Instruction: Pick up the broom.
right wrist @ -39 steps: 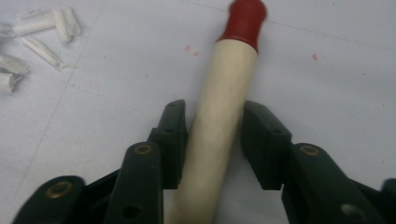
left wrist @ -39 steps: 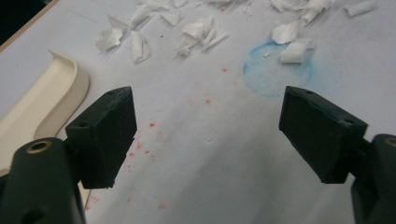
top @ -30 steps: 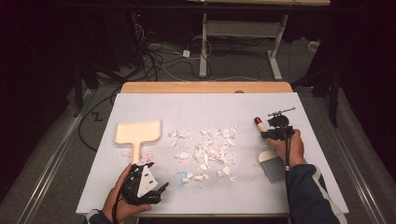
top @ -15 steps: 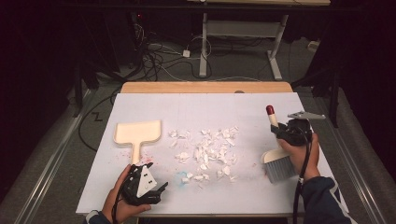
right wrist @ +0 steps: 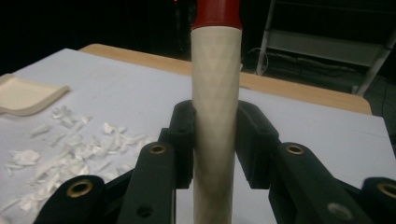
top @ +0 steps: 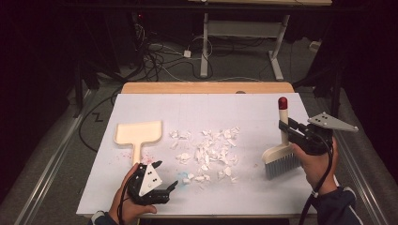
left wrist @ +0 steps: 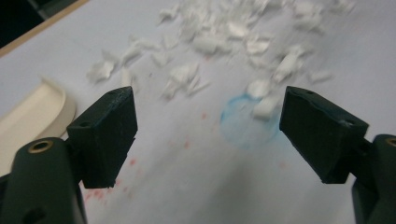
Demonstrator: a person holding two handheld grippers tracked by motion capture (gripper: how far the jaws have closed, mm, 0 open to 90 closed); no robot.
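i have the brush (top: 282,150) in my right gripper (top: 286,131), the jaws clamped on both sides of its handle just below the red cap, and in the right gripper view the pale shaft (right wrist: 215,116) runs straight up between the pads. it looks light and rigid: a smooth cream handle that could twist in the grip if i push sideways, so i judge a hold on the round shaft, closer to the head, would steer it better. the grey bristles hang below the fingers, just above or barely touching the white sheet; they are soft and will bend under any pressure. the paper scraps (top: 206,151) lie well off to the left of those fingers, thin, weightless, likely to scatter with a quick stroke.

my left gripper (top: 164,177) rests low with its jaws spread wide and nothing between them, the nearest scraps just ahead of the tips (left wrist: 261,105). the cream dustpan (top: 138,133) lies beyond and to the left of those fingers, flat, stiff, its handle the obvious place to pinch.
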